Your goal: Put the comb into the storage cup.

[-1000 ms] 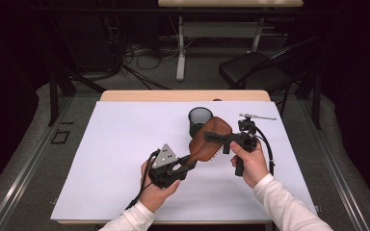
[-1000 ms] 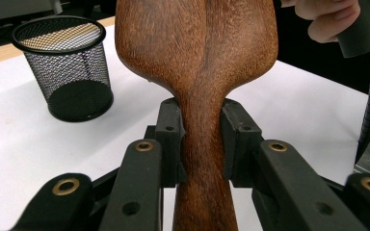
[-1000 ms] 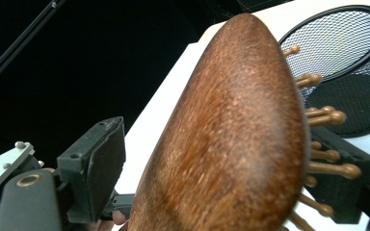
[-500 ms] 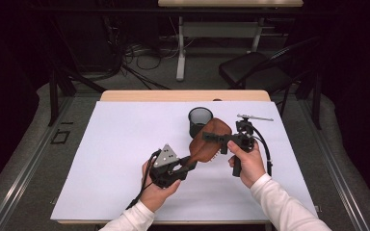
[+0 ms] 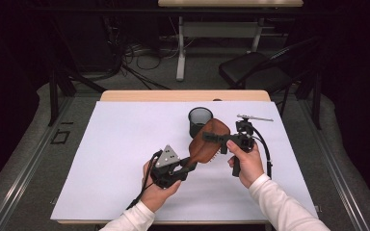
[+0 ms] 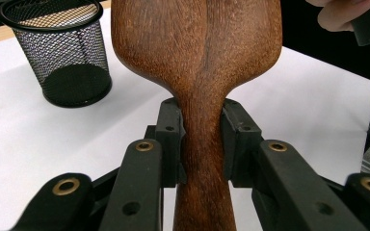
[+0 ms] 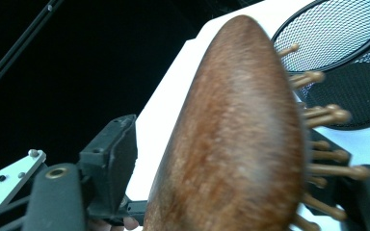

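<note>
A brown wooden hairbrush point(image 5: 207, 142) hangs above the white table cover, handle toward me. My left gripper point(image 5: 191, 166) is shut on its narrow handle; in the left gripper view both pads point(image 6: 171, 139) press the neck of the hairbrush point(image 6: 197, 48). My right gripper point(image 5: 212, 138) reaches in from the right around the brush head, and its jaws have just been closing. In the right gripper view the hairbrush point(image 7: 236, 144) sits between the jaws of the right gripper point(image 7: 226, 147). A strip of table shows between the left pad point(image 7: 113, 163) and the wooden back. The other jaw lies behind the bristles.
A black mesh cup point(image 5: 200, 120) stands upright just behind the brush, also seen as the mesh cup point(image 6: 62, 57) and the mesh cup point(image 7: 351, 48). A thin metal rod point(image 5: 254, 117) lies at the back right. The white table cover point(image 5: 115, 144) spreads left. A dark chair point(image 5: 255, 72) stands beyond the table.
The right gripper's jaws have drawn closer around the brush head. Both hands and the brush have stayed where they were.
</note>
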Tool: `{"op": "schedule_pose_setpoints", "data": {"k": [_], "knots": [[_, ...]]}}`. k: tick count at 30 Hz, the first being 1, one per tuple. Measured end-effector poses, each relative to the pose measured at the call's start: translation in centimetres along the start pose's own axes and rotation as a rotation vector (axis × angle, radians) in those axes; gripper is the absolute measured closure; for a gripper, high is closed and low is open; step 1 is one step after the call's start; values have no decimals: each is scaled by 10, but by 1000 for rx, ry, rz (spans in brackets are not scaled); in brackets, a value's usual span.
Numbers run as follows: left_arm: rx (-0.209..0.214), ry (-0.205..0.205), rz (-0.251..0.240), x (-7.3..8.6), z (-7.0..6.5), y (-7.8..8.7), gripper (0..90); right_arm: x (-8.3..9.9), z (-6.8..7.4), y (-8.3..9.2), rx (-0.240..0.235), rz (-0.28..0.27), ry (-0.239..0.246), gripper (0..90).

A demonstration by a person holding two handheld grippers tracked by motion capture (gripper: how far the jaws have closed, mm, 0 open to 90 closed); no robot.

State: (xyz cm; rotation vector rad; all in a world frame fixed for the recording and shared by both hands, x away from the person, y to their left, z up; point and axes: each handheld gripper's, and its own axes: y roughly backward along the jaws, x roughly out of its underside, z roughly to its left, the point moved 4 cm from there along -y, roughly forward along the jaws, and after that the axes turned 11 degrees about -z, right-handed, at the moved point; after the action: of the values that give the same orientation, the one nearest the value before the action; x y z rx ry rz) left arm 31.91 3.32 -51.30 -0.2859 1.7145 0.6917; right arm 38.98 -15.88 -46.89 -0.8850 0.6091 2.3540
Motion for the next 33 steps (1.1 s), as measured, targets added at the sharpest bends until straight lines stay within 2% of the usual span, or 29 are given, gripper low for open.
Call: {"op": "schedule_pose_setpoints", "data": {"k": [4, 11, 26, 33], "knots": [[0, -8, 4, 0, 0, 0, 723, 0, -3, 1, -3, -15, -26, 322], [-5, -12, 6, 1, 2, 0, 724, -1, -6, 2, -14, -23, -42, 416], [-5, -22, 14, 3, 3, -2, 723, -1, -9, 3, -42, 1, -96, 449], [-2, -11, 15, 3, 3, -2, 720, -1, -10, 2, -61, 10, -122, 468]]}}
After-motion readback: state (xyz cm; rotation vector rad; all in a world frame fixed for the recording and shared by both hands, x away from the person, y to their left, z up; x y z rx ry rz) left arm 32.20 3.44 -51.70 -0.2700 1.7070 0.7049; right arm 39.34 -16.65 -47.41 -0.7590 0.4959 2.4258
